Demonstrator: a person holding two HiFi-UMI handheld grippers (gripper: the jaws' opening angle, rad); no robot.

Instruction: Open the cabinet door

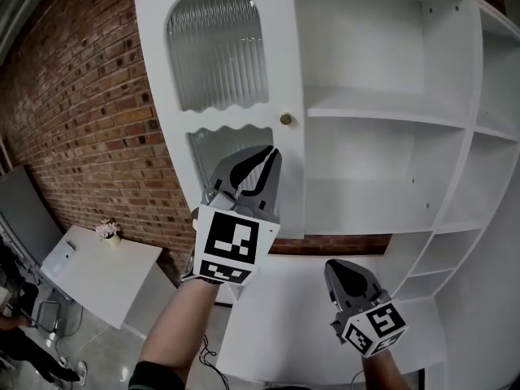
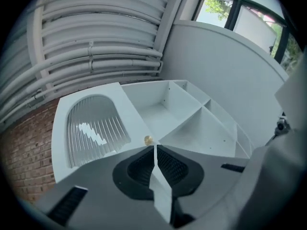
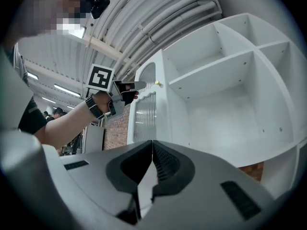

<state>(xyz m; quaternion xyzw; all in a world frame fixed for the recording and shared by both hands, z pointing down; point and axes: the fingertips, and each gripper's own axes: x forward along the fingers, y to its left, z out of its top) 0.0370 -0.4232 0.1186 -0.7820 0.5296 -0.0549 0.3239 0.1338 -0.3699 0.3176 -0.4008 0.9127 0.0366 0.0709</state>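
A red brick wall (image 1: 89,120) fills the left side. Below it stands a small white tabletop (image 1: 97,275) with a little pot of flowers (image 1: 108,231) at its far edge. A person (image 1: 24,331) is partly in view at the lower left corner.

To the right of the brick hangs a white cabinet. Its cabinet door (image 1: 244,119) covers the left part and has an arched pane of ribbed glass (image 1: 215,47) above a second ribbed pane. A small brass knob (image 1: 286,119) sits on the door's right edge, about halfway down. From these angles it is hard to say whether the door is fully closed or slightly ajar.

The left gripper (image 1: 272,154) is raised in front of the lower pane, just below and left of the knob. Its jaws are pressed together with nothing between them. In the left gripper view the knob (image 2: 148,140) appears just beyond the closed tips (image 2: 155,150), apparently not touching them.

Further right are the cabinet's open white shelves (image 1: 382,116), all bare. Low on the right, the right gripper (image 1: 335,266) points up toward the cabinet, well apart from the door. Its jaws (image 3: 152,145) are also closed together and hold nothing.
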